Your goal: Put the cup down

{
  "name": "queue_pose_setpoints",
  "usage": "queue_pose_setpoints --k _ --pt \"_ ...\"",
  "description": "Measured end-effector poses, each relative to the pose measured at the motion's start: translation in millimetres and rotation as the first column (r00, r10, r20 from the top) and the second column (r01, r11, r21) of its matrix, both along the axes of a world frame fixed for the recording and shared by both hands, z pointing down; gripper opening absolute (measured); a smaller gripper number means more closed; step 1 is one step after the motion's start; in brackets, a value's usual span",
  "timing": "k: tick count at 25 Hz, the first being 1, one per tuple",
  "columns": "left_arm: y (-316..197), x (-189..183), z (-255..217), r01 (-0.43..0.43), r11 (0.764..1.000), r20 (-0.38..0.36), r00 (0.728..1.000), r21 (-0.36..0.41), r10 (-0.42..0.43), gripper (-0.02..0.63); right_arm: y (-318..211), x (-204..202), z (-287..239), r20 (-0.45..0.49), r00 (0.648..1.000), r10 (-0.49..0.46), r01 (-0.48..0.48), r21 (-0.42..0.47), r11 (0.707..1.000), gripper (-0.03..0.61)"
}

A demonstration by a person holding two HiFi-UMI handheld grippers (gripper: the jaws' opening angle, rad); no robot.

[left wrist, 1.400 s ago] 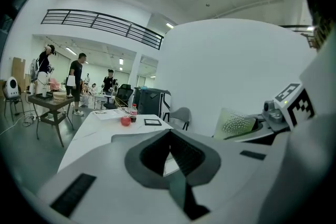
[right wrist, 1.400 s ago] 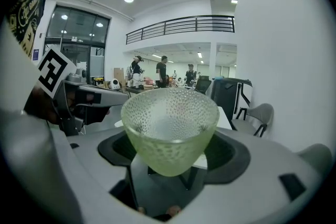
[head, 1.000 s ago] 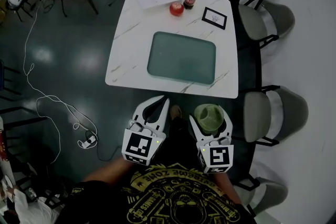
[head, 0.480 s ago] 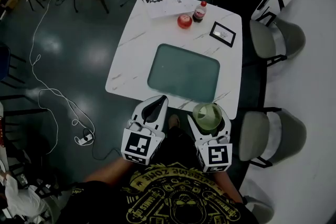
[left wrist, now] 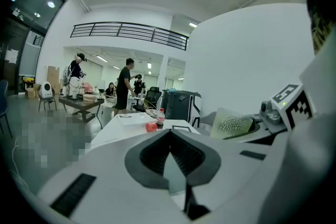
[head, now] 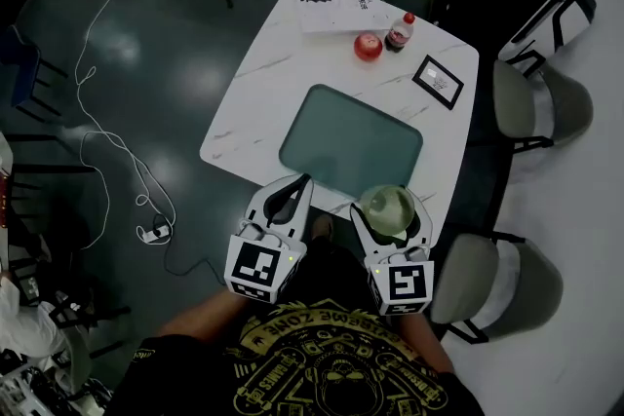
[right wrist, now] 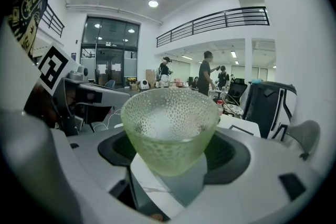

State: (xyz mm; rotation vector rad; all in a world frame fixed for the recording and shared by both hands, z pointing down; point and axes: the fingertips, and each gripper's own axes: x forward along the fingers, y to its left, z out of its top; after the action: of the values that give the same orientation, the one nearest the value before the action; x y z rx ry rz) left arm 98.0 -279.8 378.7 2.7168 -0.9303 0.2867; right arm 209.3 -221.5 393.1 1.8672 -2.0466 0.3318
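Gripping a pale green dimpled cup [right wrist: 170,128] in the right tool [head: 390,206], pinching its tapered lower wall from both sides and carrying it upright, mouth up, seemingly empty. Hovering with it just on the near side of the green tray's [head: 351,139] near right corner, about over the near edge of the white marble-look worktop [head: 263,102], not yet resting on anything. Holding the left tool [head: 304,182] pressed shut on nothing, just off the tray's near edge toward its left, beside the right tool and apart from it. Leaving alone, beyond the tray's far edge, a red round thing [head: 368,46] and a red-capped bottle [head: 398,32] just beside each other, printed sheets [head: 336,5] further off to the far left, and a small black-framed card [head: 438,80] off the tray's far right corner.

Judging the cup as stiff and light, likely glass or hard plastic, so probably brittle if knocked on the stone-like top. Counting on the dimples for some bite, yet expecting the taper to let it creep upward out of a hard squeeze. Judging the best hold as the present one: low on the wall under the flare, with modest pressure, rather than at the thin rim. Calling for a level descent onto the tray or the bare top beside it, setting the base flat before parting the jaws, then withdrawing straight back to avoid tipping it.
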Motion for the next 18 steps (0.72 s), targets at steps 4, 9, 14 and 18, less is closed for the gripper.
queue_pose_setpoints --k 4,9,14,18 --pt "-3.9 5.6 12.4 0.037 0.999 0.022 0.999 -0.016 -0.037 0.011 -10.5 7.7 10.3 0.002 0.999 -0.043 0.043 -0.013 0.999 0.371" --pt "-10.8 18.4 32.4 0.083 0.996 0.044 0.996 -0.033 -0.082 0.011 -26.2 20.9 27.3 0.006 0.995 -0.096 0.096 -0.025 0.995 0.371" --pt "-13.2 23.0 49.1 0.131 0.99 0.056 0.99 -0.052 -0.128 0.011 -38.4 23.1 46.0 0.025 0.989 -0.146 0.147 -0.049 0.988 0.371" --pt "-13.9 24.8 67.1 0.163 0.984 0.083 0.984 -0.067 -0.157 0.011 -46.6 23.1 65.0 0.032 0.983 -0.183 0.185 -0.059 0.981 0.371"
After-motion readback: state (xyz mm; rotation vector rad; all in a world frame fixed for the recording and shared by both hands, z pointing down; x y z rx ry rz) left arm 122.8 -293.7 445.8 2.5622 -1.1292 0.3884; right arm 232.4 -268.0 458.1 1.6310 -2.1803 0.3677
